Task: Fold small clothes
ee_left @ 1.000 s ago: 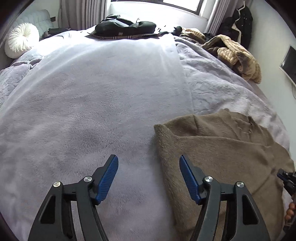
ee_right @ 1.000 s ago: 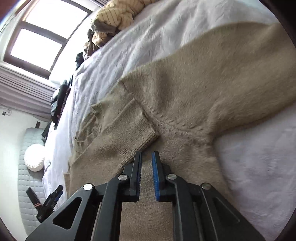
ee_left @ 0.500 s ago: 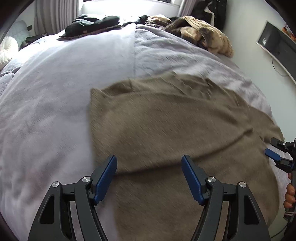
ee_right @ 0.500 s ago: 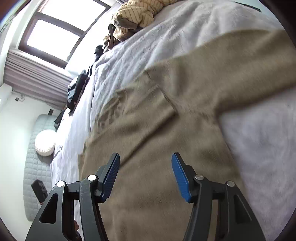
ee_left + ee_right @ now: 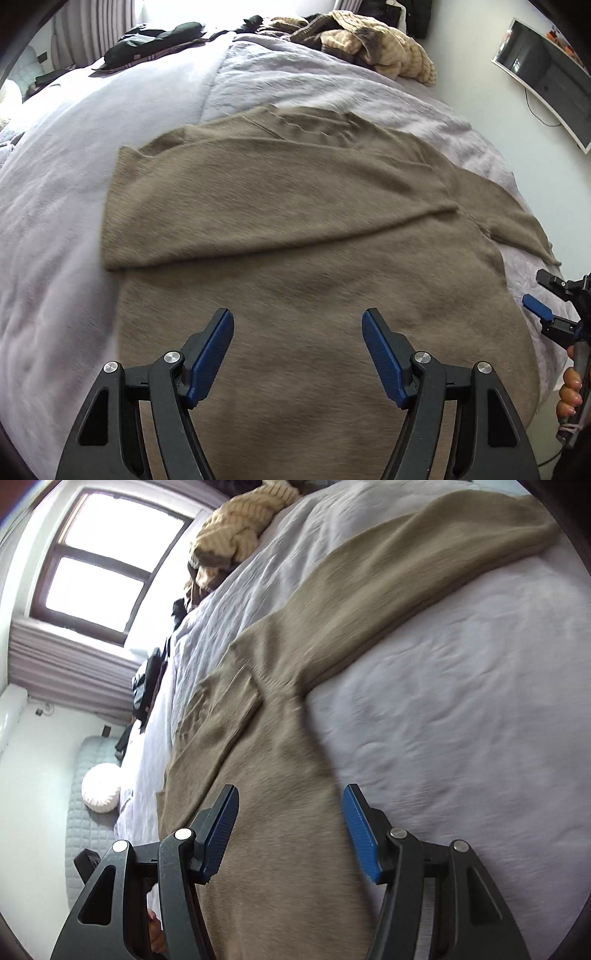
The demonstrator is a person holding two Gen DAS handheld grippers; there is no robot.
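Note:
A brown knitted sweater [image 5: 303,229] lies flat on the pale lilac bed cover [image 5: 55,229], its left sleeve folded across the body. My left gripper [image 5: 297,356] hovers open over the sweater's lower part, nothing between its blue pads. At the right edge of the left wrist view the right gripper [image 5: 543,299] shows, open, held by a hand [image 5: 569,395]. In the right wrist view my right gripper [image 5: 290,830] is open above the sweater [image 5: 280,812], whose other sleeve [image 5: 388,587] stretches out over the bed cover [image 5: 461,709].
A heap of beige striped clothes [image 5: 373,51] and a black bag [image 5: 155,40] lie at the far end of the bed. A wall screen [image 5: 546,70] hangs at the right. A window [image 5: 107,557], curtains and a round white cushion [image 5: 100,788] are on the left.
My right gripper has opened and let go of the sweater, then drawn back. My left gripper has swept from the bare bed cover to over the sweater's body.

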